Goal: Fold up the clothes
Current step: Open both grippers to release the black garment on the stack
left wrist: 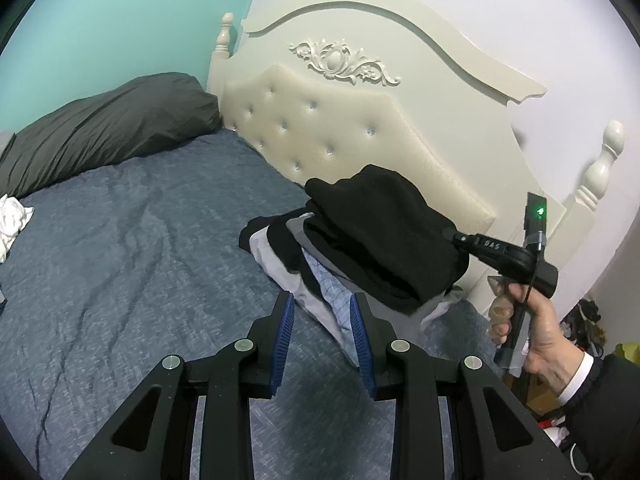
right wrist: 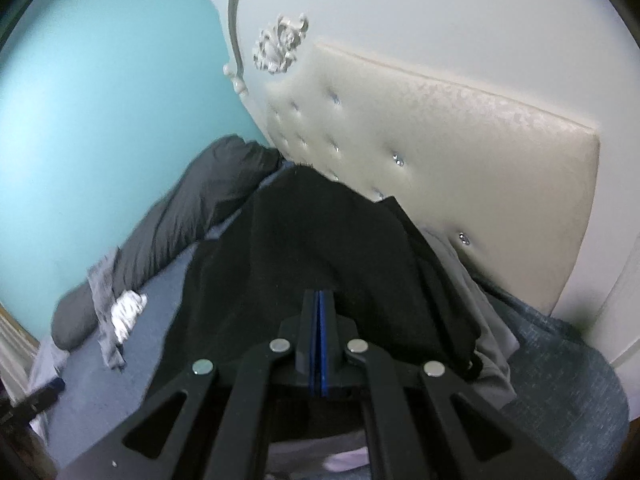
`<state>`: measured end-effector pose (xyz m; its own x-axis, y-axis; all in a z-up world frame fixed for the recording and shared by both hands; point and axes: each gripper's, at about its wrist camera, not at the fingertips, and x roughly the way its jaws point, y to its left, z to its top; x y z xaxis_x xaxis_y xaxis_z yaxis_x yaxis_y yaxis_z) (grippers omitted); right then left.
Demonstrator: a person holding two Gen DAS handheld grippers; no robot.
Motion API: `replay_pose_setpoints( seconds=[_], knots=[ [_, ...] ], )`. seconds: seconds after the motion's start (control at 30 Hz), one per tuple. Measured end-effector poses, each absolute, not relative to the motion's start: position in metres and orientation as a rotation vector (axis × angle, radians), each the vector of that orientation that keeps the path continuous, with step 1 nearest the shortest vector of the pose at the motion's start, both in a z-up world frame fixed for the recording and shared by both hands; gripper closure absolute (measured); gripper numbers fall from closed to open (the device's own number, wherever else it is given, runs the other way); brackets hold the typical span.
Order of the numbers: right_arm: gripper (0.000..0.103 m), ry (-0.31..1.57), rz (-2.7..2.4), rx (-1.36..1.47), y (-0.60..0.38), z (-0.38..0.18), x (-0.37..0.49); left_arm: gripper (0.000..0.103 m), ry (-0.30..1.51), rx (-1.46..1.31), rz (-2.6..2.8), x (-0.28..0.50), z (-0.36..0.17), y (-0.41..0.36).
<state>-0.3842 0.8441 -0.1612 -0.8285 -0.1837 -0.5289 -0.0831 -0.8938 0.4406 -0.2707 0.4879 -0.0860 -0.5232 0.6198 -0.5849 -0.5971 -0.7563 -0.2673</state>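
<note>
A stack of folded clothes (left wrist: 320, 280) lies on the bed by the headboard, with a black garment (left wrist: 380, 232) on top and pale grey and blue-checked pieces beneath. My left gripper (left wrist: 321, 300) hovers just in front of the stack, its blue pads (left wrist: 285, 320) apart and nothing between them. A person's hand (left wrist: 536, 320) holds my right gripper (left wrist: 448, 235) at the stack's right side, its tip against the black garment. In the right wrist view the right gripper (right wrist: 320, 294) is shut, pads together, over the black garment (right wrist: 304, 240). No cloth shows between its pads.
A blue bedspread (left wrist: 140, 260) covers the bed, with a dark grey pillow (left wrist: 108, 128) along the teal wall. A crumpled white cloth (left wrist: 14, 216) lies at the left edge. The cream tufted headboard (left wrist: 340, 128) stands right behind the stack. Clutter (left wrist: 588, 320) sits on the floor at right.
</note>
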Motion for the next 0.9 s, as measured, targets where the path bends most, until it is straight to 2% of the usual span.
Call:
replay_pose_setpoints(
  seconds=[0.43, 0.9],
  knots=[
    [0.101, -0.599, -2.925, 0.907, 0.812, -0.131, -0.358, 0.071, -0.049, -0.853, 2.299, -0.253, -0.060, 0.461],
    [0.100, -0.541, -2.963, 0.926, 0.762, -0.093, -0.309, 0.065, -0.061, -0.814, 2.322, -0.226, -0.035, 0.436]
  ],
)
